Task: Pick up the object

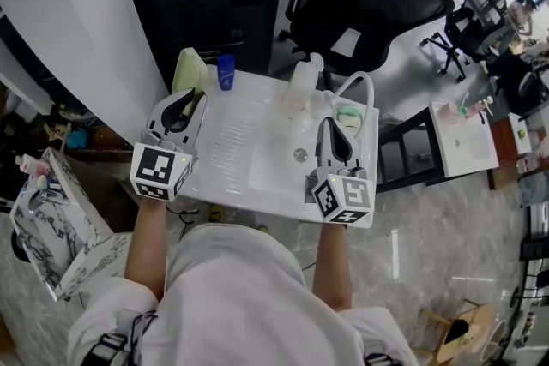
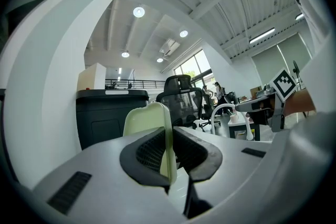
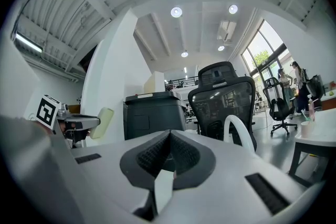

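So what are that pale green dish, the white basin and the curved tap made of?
The pale green dish is likely plastic: thin-walled and smooth, with a soft sheen. The white basin could be moulded plastic or enamel: it is glossy, with ribs formed into its draining side. The curved tap looks like white plastic tubing, matte with no metallic shine. Looks alone cannot confirm any of this.

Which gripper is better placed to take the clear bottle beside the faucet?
Right. The right gripper is empty, jaws together, and nearer the clear bottle. The left gripper already holds a pale green flat object.
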A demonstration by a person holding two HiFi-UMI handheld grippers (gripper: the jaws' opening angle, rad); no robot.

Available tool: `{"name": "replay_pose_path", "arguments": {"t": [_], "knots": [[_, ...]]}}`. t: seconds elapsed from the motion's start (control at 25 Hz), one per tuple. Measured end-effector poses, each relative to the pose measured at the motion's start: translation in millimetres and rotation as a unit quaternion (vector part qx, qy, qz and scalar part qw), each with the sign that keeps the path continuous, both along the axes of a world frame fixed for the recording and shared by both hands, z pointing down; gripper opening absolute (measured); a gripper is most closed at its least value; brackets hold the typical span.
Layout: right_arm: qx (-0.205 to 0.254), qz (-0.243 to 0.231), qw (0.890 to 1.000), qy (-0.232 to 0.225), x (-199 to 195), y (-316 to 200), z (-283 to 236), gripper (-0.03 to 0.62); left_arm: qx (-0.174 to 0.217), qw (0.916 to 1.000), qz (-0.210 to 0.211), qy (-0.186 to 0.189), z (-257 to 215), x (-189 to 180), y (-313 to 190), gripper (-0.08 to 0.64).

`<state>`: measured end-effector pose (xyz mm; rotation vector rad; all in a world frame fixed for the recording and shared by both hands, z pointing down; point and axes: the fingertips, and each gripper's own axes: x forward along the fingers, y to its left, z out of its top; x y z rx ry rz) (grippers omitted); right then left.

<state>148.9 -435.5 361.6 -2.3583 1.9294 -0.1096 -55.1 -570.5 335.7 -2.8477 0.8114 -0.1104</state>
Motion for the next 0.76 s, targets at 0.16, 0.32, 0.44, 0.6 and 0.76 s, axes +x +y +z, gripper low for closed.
{"name": "replay_pose_path", "arguments": {"t": [0.16,0.32,0.44,0.6,0.76], "knots": [[-0.002,-0.001,1.000,0.002,0.0,-0.8,0.4,0.003,0.001,1.0000,-0.001,0.002,-1.0,-0.5,0.8,0.058],[-0.004,0.000,1.000,0.001,0.6,-3.3,1.9,0.003,0.003,1.0000,-0.001,0.002,-0.8,0.0,-0.8,0.058],[-0.005,0.000,1.000,-0.001,1.8,-5.6,3.6,0.003,0.003,1.0000,-0.002,0.004,0.2,-0.2,-2.9,0.058],[-0.006,0.003,1.000,-0.003,2.9,-7.7,4.1,0.003,0.002,1.0000,-0.001,0.004,0.9,0.1,-5.6,0.058],[-0.007,0.004,1.000,-0.003,6.1,-9.3,3.4,0.003,0.001,1.0000,0.000,0.002,1.8,2.5,-6.6,0.058]]}}
